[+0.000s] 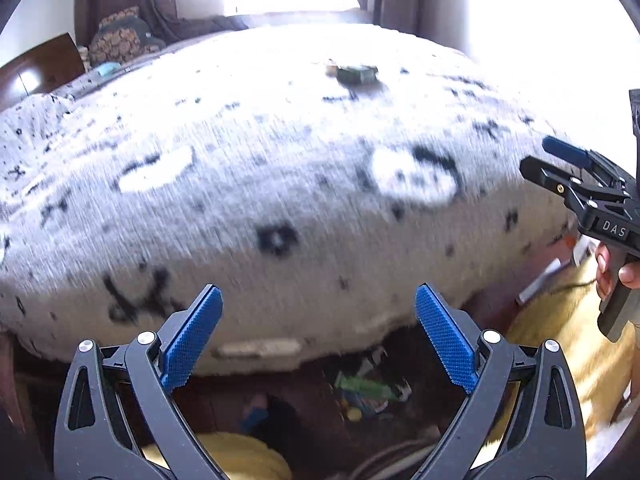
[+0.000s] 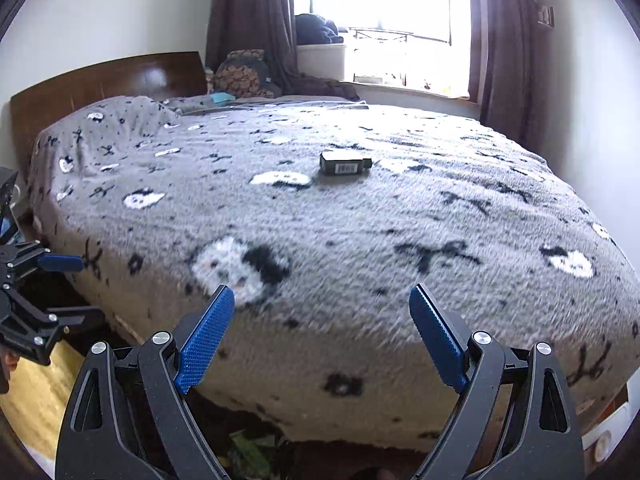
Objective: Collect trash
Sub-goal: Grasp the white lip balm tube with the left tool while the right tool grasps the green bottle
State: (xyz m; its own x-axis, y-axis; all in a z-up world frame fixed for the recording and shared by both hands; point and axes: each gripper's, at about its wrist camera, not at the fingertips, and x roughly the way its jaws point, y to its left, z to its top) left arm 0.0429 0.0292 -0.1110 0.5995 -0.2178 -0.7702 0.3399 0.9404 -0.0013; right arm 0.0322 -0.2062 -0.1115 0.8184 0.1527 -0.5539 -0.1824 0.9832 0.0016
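Right gripper [image 2: 322, 334] fingers spread, dark box [image 2: 345, 163] well beyond on blanket [image 2: 400, 220].

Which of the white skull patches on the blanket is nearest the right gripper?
The large blurred skull patch just beyond the right gripper, above its left pad. The others lie farther off, toward the headboard, the dark box and the right edge.

Fuzzy, rough grey cloth blanket [image 2: 360, 220] over the bed. Glossy dark wood headboard [image 2: 104, 80]. Matt black plastic tongs with knurled blue pads [image 2: 206, 340] and shiny metal rivets. Smooth cardboard-looking small box [image 2: 345, 163]. Heavy matt cloth curtains [image 2: 252, 20].
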